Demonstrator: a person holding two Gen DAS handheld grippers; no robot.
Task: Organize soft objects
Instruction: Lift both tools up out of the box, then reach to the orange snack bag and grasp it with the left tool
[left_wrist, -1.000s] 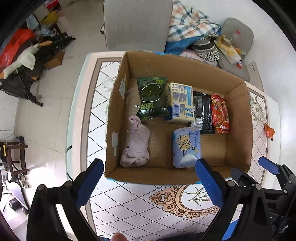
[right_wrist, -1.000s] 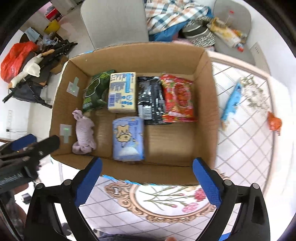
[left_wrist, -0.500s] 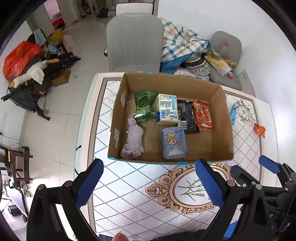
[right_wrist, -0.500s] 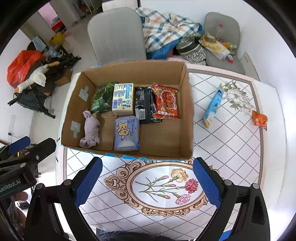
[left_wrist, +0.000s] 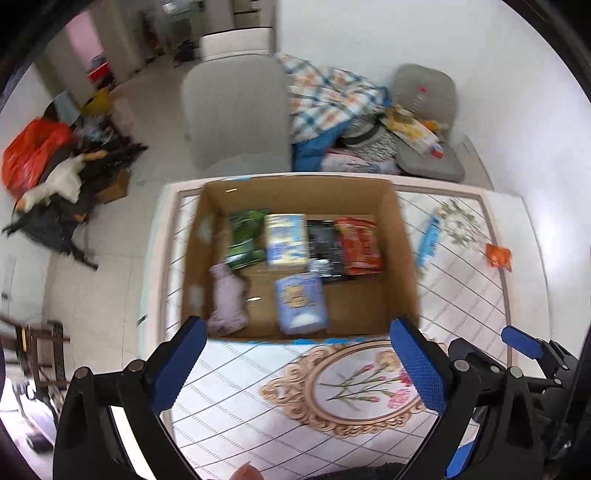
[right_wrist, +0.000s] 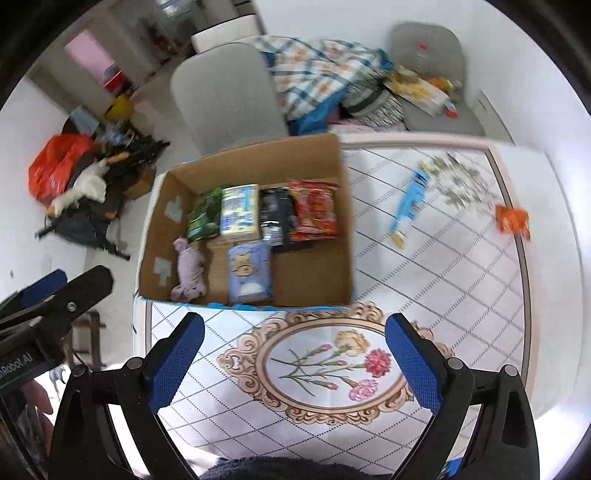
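A box (right_wrist: 314, 284) sits on the surface (right_wrist: 461, 295) holding packets (right_wrist: 314, 210) behind a cloth (right_wrist: 188, 269); two wrappers (right_wrist: 408, 199) lie to its right

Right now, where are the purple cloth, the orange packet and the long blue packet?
purple cloth (right_wrist: 188, 271), right wrist view, its middle
orange packet (right_wrist: 511, 218), right wrist view, its centre
long blue packet (right_wrist: 410, 201), right wrist view, mid-length

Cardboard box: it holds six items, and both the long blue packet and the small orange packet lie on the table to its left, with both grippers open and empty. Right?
Not quite. The blue packet and orange packet lie to the right of the cardboard box, as the right wrist view shows. The rest holds: six items inside, left gripper and right gripper open and empty.
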